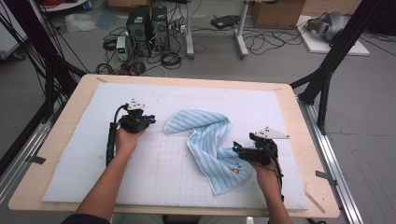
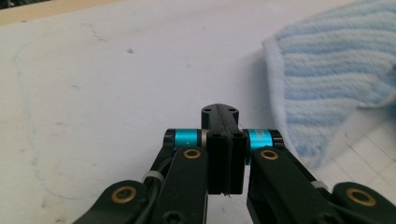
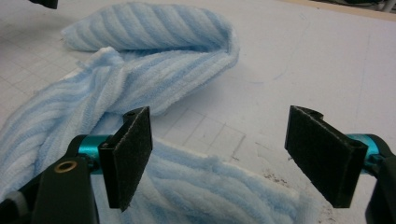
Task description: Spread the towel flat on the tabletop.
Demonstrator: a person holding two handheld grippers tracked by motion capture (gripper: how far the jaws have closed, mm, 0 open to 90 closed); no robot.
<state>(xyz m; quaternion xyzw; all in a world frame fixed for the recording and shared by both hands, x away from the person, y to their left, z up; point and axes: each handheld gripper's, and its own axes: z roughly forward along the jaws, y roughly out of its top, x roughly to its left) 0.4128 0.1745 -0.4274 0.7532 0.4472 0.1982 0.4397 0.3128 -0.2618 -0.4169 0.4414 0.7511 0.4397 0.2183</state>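
The left gripper (image 2: 224,135) has its jaws pressed together on nothing, just beside the towel's (image 1: 205,140) left end. The right gripper (image 3: 219,154) is spread wide over the towel's near right edge. The towel lies crumpled mid-mat (image 1: 84,154).

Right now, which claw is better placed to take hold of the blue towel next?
The right claw, probably: its jaws stand open right over the near edge of the towel. The left claw is shut on nothing, beside the towel's far end.
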